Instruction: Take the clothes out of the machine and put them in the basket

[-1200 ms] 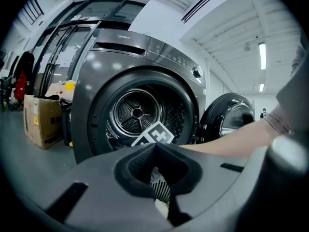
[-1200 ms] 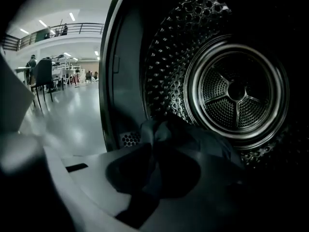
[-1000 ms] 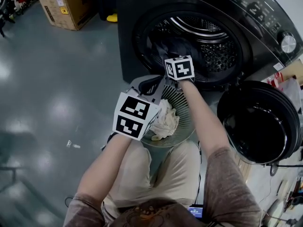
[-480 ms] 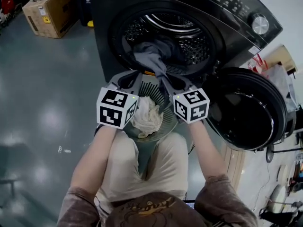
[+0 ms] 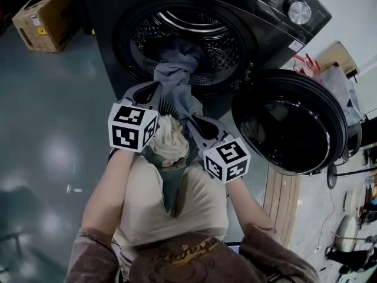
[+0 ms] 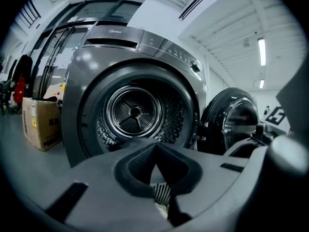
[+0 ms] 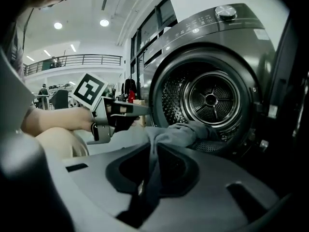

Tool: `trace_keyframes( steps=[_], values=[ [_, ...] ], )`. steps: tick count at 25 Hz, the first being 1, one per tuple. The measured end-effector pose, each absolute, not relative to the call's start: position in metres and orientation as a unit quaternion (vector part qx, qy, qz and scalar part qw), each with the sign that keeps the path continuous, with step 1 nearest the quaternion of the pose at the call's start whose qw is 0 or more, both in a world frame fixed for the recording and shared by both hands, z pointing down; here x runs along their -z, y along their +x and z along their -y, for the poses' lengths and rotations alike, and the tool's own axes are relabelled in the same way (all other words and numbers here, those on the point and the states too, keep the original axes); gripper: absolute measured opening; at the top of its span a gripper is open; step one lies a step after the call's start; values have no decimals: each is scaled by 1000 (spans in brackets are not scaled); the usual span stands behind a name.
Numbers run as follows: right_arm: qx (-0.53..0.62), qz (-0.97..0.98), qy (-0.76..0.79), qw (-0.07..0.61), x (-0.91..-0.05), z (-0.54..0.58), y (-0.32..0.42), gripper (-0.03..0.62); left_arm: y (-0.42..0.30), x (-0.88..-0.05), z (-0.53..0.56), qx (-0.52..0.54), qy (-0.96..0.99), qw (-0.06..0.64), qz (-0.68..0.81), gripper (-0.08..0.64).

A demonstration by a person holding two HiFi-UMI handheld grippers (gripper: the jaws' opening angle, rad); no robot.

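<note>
A grey garment [image 5: 175, 75] hangs out of the dark washing machine's drum [image 5: 194, 28] and stretches down over the basket [image 5: 169, 184] between the person's knees. My right gripper [image 5: 195, 122] is shut on this garment; in the right gripper view the cloth [image 7: 169, 134] runs from the drum into the closed jaws [image 7: 153, 151]. A crumpled white cloth [image 5: 168, 143] lies in the basket. My left gripper [image 5: 148, 92] hovers at the basket's left, just before the drum opening. Its pads [image 6: 155, 148] meet with nothing seen between them.
The machine's round door [image 5: 288, 128] stands swung open at the right. A cardboard box [image 5: 41, 16] sits on the grey floor at the far left. A wooden strip and small items lie at the right edge, past the door.
My right gripper has drawn back from the drum toward the person, pulling the grey garment out over the basket. The left gripper has stayed in place.
</note>
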State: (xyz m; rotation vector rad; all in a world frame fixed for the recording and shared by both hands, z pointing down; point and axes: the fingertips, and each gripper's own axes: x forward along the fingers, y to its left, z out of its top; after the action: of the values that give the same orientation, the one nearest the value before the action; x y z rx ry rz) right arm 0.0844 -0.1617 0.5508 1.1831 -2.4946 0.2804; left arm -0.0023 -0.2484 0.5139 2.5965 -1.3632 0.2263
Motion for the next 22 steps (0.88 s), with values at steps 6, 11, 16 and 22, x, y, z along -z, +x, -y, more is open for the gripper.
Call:
trace_keyframes(
  steps=[6, 11, 16, 22],
  values=[
    [-103, 871, 436, 202, -566, 172, 90, 165, -2, -514, 248, -81, 878, 96, 461, 6],
    [-100, 869, 443, 197, -567, 196, 92, 228, -3, -514, 249, -76, 879, 101, 460, 6],
    [-93, 864, 453, 201, -581, 256, 88, 307, 3, -514, 248, -73, 883, 103, 452, 6],
    [-99, 851, 468, 218, -597, 339, 87, 346, -2, -513, 248, -69, 884, 109, 449, 6]
  ],
)
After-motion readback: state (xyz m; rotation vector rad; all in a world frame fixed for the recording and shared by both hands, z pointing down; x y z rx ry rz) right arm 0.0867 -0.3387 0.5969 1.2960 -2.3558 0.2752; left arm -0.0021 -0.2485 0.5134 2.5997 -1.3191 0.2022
